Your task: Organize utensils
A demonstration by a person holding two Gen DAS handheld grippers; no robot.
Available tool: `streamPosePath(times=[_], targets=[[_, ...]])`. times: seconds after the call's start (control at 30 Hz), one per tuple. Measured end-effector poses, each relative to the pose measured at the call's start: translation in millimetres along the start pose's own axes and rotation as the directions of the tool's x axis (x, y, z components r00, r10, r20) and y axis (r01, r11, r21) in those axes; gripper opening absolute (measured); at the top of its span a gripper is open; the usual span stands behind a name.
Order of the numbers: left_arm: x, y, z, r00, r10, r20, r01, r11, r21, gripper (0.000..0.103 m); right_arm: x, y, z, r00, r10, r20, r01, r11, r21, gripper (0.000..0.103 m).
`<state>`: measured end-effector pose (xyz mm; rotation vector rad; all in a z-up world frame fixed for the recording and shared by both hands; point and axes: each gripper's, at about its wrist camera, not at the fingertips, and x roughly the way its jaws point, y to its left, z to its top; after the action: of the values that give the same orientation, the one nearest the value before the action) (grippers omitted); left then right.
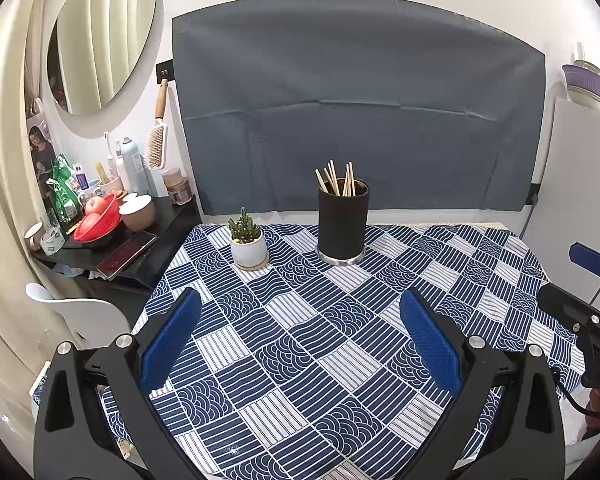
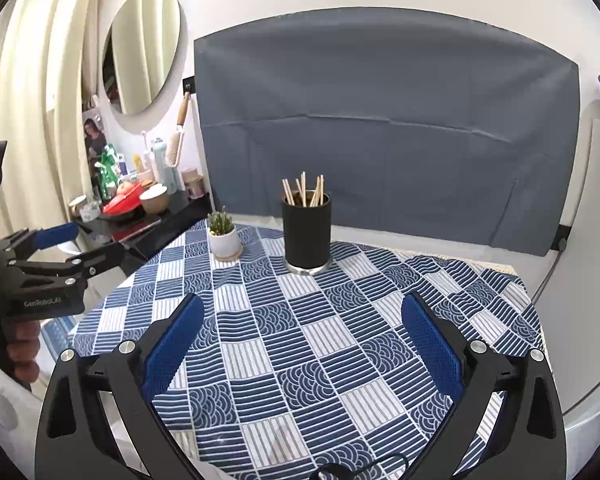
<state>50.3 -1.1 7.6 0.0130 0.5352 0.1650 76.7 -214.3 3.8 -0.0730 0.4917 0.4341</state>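
Wooden chopsticks (image 1: pixel 336 179) in black holder (image 1: pixel 343 224), well beyond both spread grippers (image 1: pixel 300 344)

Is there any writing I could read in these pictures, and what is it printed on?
"GenRoboLAI", roughly, faint grey letters on the black body of the left tool, seen from the right wrist view; the last letters are unsure.
"UA", cut off, on the right tool.
Labels on the bottles and green packet: too small to read.

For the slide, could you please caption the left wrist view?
Open left claw above the patterned tablecloth, facing a black holder of chopsticks beside a small potted cactus.
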Motion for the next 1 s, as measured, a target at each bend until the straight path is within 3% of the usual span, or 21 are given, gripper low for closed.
streamPosePath(times=[1.0], targets=[[4.6, 12.4, -4.4, 0.998, -0.06, -0.014, 0.06, 0.998, 0.021, 0.097, -2.1, 21.5, 0.3, 0.997, -0.061, 0.035, 0.063, 0.996, -0.056, 0.095]])
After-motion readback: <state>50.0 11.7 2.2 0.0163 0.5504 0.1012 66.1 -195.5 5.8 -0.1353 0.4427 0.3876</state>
